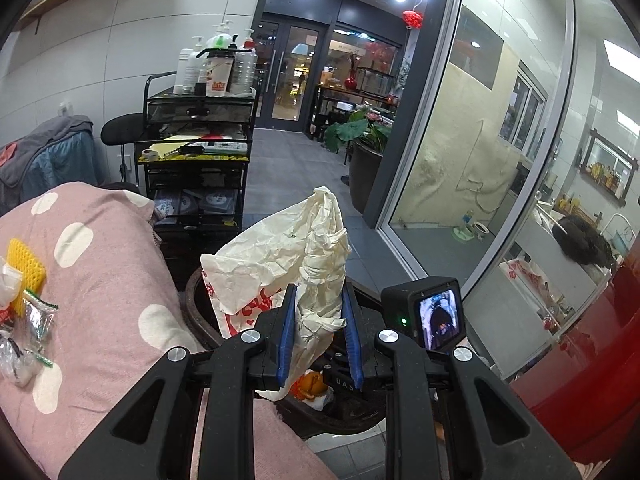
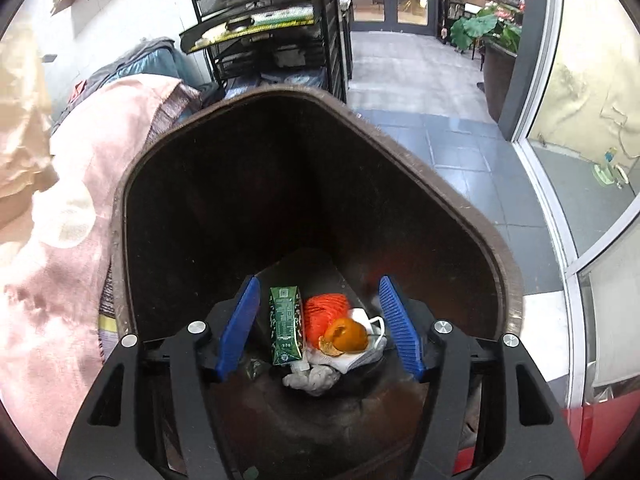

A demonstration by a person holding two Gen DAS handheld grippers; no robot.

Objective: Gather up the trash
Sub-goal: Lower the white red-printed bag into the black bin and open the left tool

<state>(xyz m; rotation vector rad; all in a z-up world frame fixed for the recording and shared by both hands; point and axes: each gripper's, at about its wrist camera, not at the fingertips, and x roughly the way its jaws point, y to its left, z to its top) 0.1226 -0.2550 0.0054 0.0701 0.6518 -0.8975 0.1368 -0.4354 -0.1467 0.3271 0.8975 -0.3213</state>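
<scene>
- Gripping a crumpled white plastic bag (image 1: 280, 264), left tool (image 1: 319, 336) clamps its lower part; bag's long axis runs upright, top pointing up, above the brown bin (image 1: 200, 300).
- Right tool (image 2: 318, 328) wide, holding nothing, aimed down into bin (image 2: 400, 152).
- Bin bottom: green carton (image 2: 285, 324) lengthwise, orange peel (image 2: 346, 334), tissue (image 2: 312, 380).
- Wrappers (image 1: 34, 320) on pink bed cover (image 1: 112, 280).

"UAS" on the gripper body (image 1: 344, 382)
</scene>
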